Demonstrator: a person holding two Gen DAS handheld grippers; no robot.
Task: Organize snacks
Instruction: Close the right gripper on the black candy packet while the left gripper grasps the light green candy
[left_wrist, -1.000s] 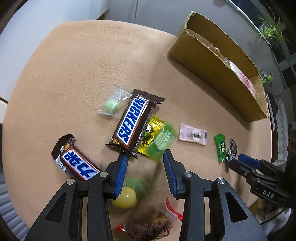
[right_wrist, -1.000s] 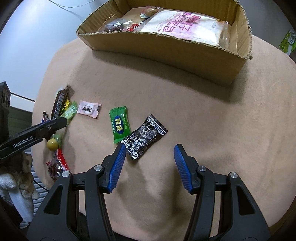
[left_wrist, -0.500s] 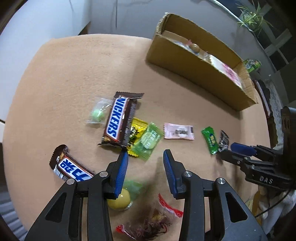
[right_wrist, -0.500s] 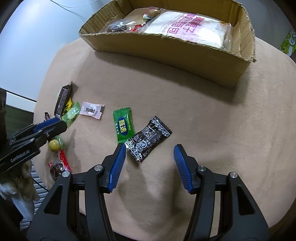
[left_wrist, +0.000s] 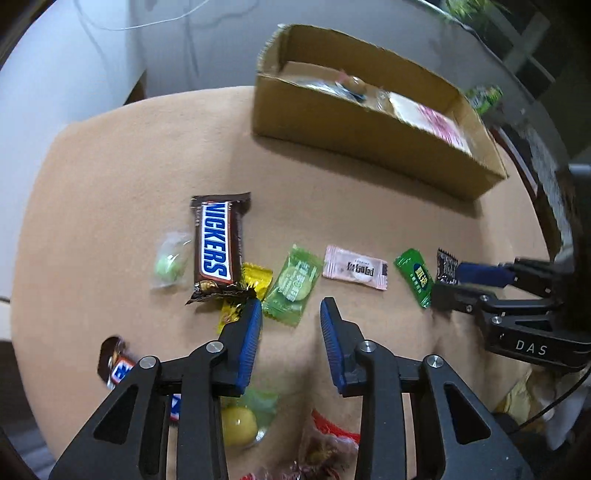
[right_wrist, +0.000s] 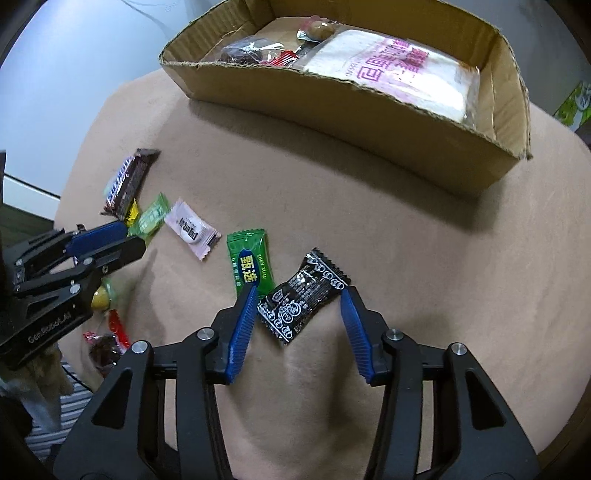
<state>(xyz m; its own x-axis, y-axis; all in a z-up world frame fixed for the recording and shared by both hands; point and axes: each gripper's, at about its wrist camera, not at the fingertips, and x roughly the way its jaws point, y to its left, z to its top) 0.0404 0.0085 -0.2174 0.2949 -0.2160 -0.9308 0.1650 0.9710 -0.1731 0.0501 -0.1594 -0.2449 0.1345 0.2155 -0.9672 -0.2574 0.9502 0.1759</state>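
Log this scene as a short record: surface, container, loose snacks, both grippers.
surface: tan cloth table
container: cardboard box, already holding snacks
loose snacks: Snickers bar, pink candy, green candy, black candy
left gripper: jaws closing, nothing between them
right gripper: jaws closing around black candy, not yet pressing

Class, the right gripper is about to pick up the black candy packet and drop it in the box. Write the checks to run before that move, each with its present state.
1. Black packet lies between the right gripper's closing fingers: ok.
2. Pads already pressing on the packet: not ok, a gap shows on the right side.
3. Dark green candy clear of the grip: not ok, the left finger overlaps its lower edge.
4. Cardboard box has free room for the packet: ok, bare floor shows at its left end.
5. Left gripper out of the way: ok, it is off to the side near the light green candy.
6. Packet's weight: cannot tell.
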